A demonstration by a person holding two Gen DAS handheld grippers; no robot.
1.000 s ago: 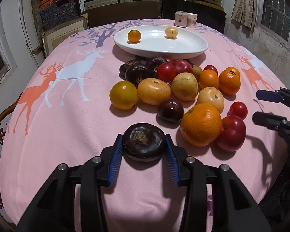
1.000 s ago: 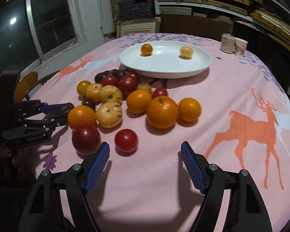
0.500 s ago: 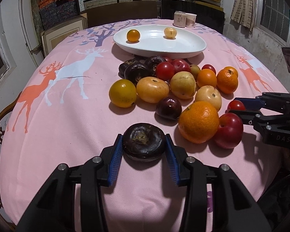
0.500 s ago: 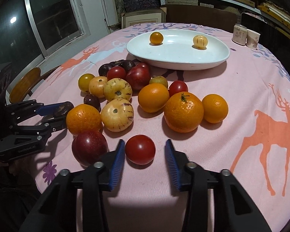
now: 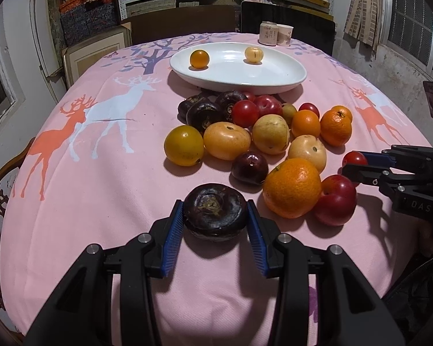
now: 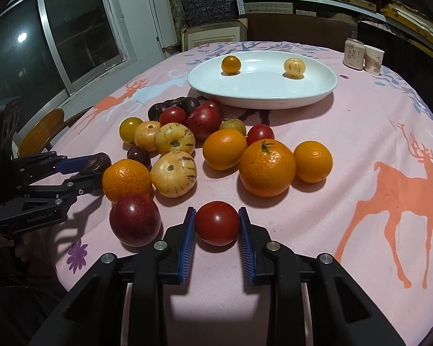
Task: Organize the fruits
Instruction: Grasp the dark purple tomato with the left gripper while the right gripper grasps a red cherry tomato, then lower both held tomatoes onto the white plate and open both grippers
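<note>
Sitting on the white plate (image 6: 262, 98): 2 fruits (1 orange (image 6: 231, 64), 1 pale yellow (image 6: 294, 68)).

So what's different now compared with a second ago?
The right tongs, open over bare cloth before, moved up to the red tomato and shut on it. The left tongs stayed clamped on the dark fruit; pile and plate unchanged.
</note>
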